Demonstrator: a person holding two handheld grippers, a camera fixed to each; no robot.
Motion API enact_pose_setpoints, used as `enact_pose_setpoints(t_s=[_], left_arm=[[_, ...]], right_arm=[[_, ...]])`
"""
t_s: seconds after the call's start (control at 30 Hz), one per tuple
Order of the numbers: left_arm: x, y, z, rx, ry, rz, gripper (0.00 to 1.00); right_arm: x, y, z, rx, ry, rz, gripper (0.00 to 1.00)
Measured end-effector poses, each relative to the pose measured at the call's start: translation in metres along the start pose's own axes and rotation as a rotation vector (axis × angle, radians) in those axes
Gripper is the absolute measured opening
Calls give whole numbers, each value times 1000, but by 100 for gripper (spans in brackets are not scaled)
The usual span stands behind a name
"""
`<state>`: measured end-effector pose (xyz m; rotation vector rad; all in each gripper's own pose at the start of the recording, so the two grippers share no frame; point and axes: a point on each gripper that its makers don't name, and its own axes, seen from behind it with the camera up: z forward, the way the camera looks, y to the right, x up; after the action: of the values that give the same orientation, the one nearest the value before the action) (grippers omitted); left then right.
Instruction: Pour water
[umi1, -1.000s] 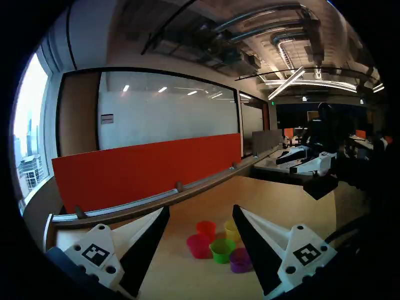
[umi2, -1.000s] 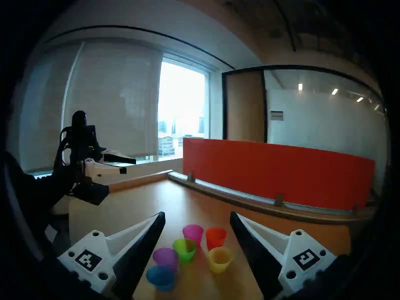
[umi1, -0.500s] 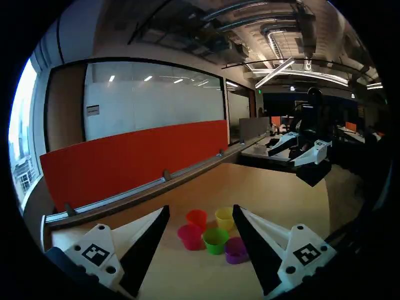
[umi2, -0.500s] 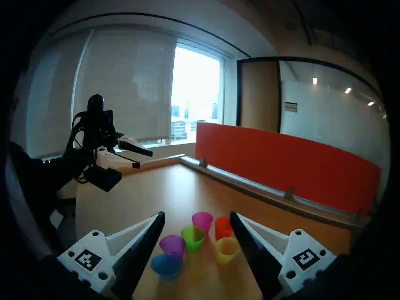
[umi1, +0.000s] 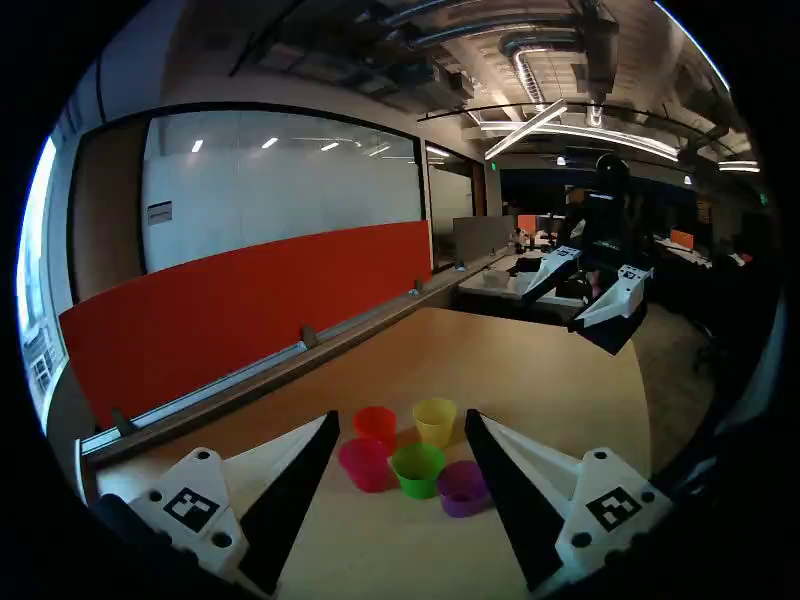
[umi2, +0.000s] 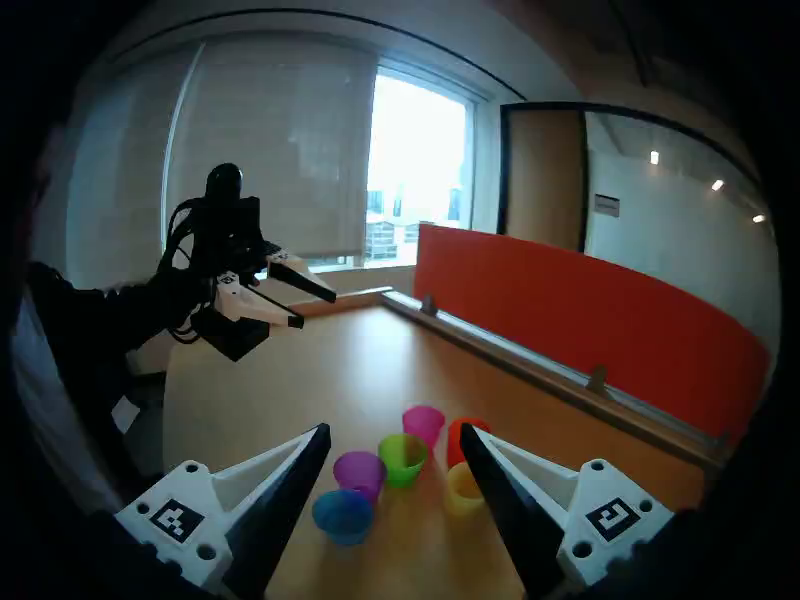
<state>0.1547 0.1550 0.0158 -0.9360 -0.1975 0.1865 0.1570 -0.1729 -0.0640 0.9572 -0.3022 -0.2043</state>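
Right gripper view puts the green cup, standing on the table, straight ahead of the right tool, fingers apart and empty; the left tool, likewise apart and empty, faces that cup from the opposite side, neither plainly nearer.

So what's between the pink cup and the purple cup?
A small green plastic cup sits between them, seen in the left gripper view.

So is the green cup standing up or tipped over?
Standing up. The green cup sits on its base on the table, round mouth facing up. Whether it holds water, cannot tell.
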Motion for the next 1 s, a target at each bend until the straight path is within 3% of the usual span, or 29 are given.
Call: enact_pose_setpoints(t_s=[0.4, 0.8, 1.0], left_arm=[[-7, 9, 18, -62, -24, 66, 93], [-19, 15, 31, -95, -38, 49, 93], [-29, 18, 38, -119, -47, 47, 93]], right_arm=[[-14, -7, 8, 35, -41, -24, 100], [-26, -18, 15, 85, -66, -42, 100], [-37, -22, 24, 79, -73, -33, 100]])
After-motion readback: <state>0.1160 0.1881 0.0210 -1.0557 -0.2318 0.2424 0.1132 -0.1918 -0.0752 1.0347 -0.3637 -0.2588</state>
